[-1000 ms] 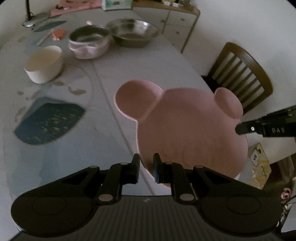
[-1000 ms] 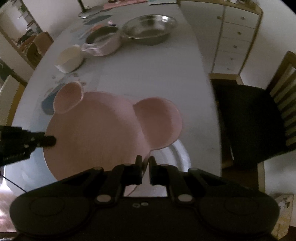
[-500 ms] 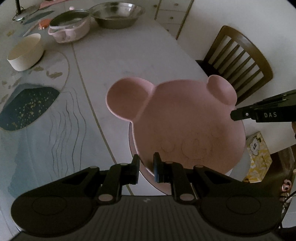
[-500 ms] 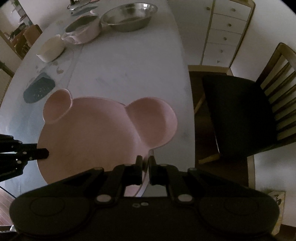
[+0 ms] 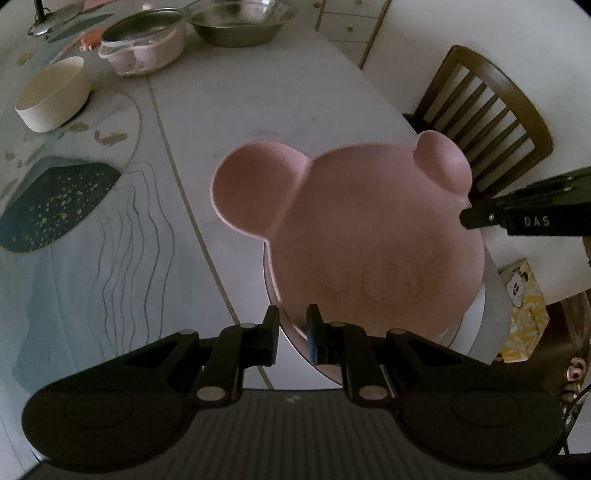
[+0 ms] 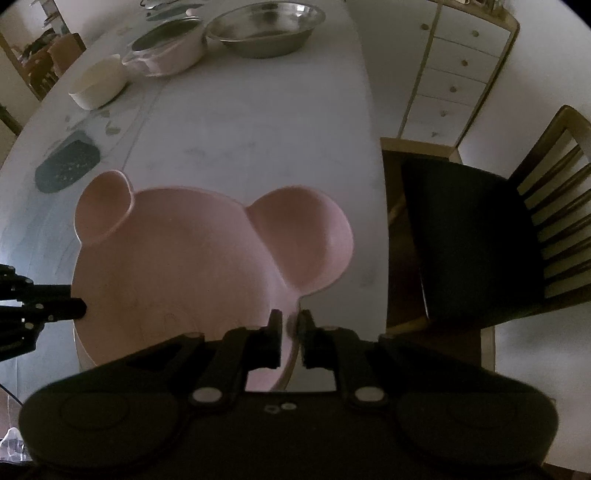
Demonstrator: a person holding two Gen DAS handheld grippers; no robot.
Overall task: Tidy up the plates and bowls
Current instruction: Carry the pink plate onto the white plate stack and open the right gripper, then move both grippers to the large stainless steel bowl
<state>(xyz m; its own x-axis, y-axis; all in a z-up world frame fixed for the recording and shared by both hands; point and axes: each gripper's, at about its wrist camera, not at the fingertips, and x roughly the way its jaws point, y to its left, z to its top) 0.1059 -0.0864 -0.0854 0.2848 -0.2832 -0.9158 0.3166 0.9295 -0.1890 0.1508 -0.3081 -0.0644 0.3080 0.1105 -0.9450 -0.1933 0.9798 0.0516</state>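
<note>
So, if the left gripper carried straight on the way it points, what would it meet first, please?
Probably the rim of the pink bear-shaped plate already between the left gripper fingertips, then the white plate under it; depth is uncertain.

I see a dusty pink bear-shaped plate (image 5: 369, 236) on a pale marbled counter (image 5: 236, 110) with thin gold lines, grey wavy strokes and a dark teal patch speckled gold. Far left sit a cream bowl (image 5: 51, 96), a pink pot (image 5: 147, 48) and a steel bowl (image 5: 240, 22). Both grippers are black; the chair (image 5: 491, 114) is dark brown.
</note>
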